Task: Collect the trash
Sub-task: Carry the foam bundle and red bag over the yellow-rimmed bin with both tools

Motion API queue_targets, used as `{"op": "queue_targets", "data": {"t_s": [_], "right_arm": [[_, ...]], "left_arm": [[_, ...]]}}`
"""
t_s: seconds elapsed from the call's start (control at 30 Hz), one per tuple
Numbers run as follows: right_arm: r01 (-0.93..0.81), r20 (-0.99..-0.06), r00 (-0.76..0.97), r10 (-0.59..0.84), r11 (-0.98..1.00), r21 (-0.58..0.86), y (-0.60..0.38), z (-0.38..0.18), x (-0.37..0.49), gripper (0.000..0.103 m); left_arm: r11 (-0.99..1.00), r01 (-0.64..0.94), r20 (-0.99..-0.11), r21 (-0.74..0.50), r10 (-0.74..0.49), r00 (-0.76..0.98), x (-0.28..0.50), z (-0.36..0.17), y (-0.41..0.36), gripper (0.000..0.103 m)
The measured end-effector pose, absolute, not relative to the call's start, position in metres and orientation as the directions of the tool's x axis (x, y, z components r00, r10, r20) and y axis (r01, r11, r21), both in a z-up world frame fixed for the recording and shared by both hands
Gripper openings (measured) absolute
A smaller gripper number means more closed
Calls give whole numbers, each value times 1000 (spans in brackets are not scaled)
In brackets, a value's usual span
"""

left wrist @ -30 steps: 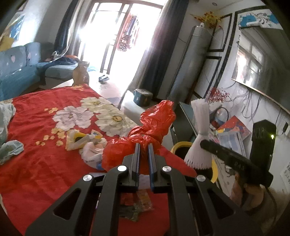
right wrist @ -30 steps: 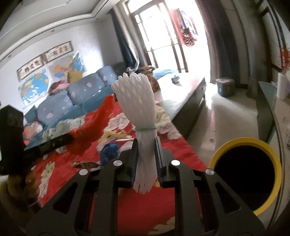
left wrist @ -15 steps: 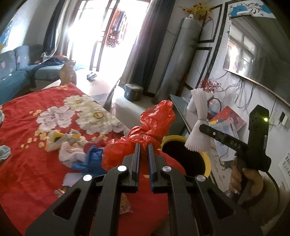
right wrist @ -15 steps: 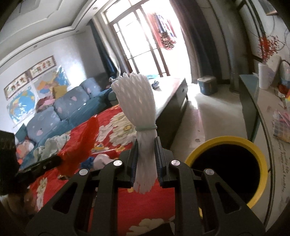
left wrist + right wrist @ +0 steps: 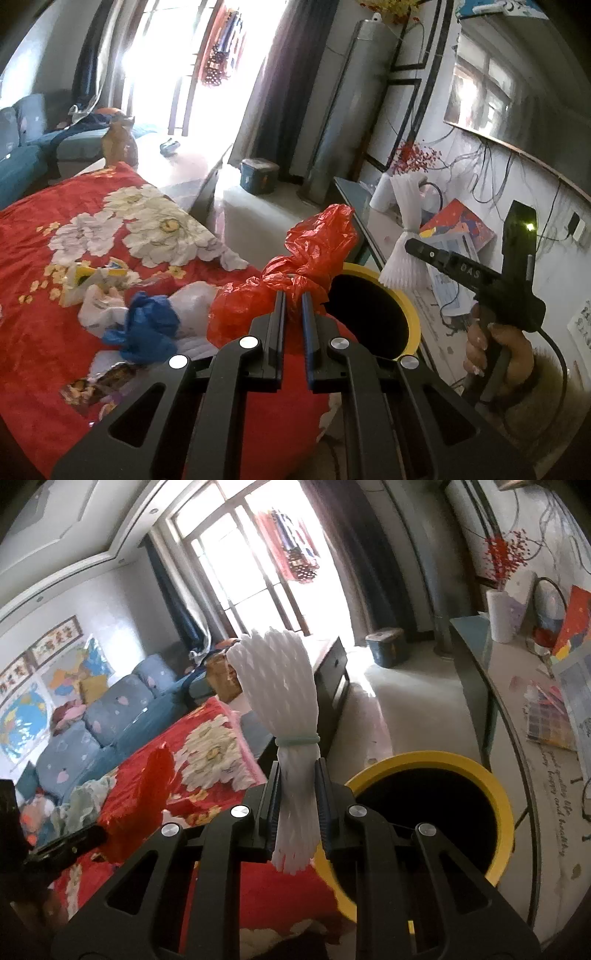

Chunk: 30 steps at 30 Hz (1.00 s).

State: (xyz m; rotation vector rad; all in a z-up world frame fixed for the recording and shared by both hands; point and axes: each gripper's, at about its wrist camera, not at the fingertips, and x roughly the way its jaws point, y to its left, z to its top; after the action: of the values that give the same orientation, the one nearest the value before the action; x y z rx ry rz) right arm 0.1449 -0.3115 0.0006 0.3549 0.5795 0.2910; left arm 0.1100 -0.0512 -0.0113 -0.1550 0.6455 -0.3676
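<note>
My left gripper [image 5: 293,295] is shut on a crumpled red plastic bag [image 5: 295,269], held just left of a yellow-rimmed black bin [image 5: 410,314]. My right gripper [image 5: 298,771] is shut on a bundle of white foam netting [image 5: 284,701] tied with a band, held next to the bin's rim [image 5: 432,758]. The netting also shows in the left wrist view [image 5: 402,236], above the bin's far side. More trash lies on the red flowered cloth [image 5: 44,325]: a blue bag [image 5: 147,325], white bags [image 5: 192,306], a yellow wrapper [image 5: 88,277].
A grey cabinet top [image 5: 517,716] with papers and a white roll stands right of the bin. A blue sofa [image 5: 110,716] is at far left. A low wooden table [image 5: 184,166] and a small box [image 5: 258,175] stand toward the bright window.
Both grippers have moved right toward the bin with their loads. The bin's opening now shows larger and closer in both views.
</note>
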Motion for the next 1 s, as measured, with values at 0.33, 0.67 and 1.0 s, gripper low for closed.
{"op": "queue_targets", "data": {"t_s": [0.33, 0.67, 1.0], "right_arm": [[-92, -502, 798, 332, 892, 443, -343, -12, 151, 13], [-23, -531, 791, 304, 882, 470, -368, -27, 158, 13], [40, -575, 770, 278, 878, 478, -389, -46, 166, 13]], "left_arm": [[918, 323, -583, -232, -397, 709, 122, -22, -83, 8], [913, 356, -614, -201, -401, 680, 132, -36, -118, 8], [903, 384, -650, -193, -411, 640, 144, -56, -149, 8]]}}
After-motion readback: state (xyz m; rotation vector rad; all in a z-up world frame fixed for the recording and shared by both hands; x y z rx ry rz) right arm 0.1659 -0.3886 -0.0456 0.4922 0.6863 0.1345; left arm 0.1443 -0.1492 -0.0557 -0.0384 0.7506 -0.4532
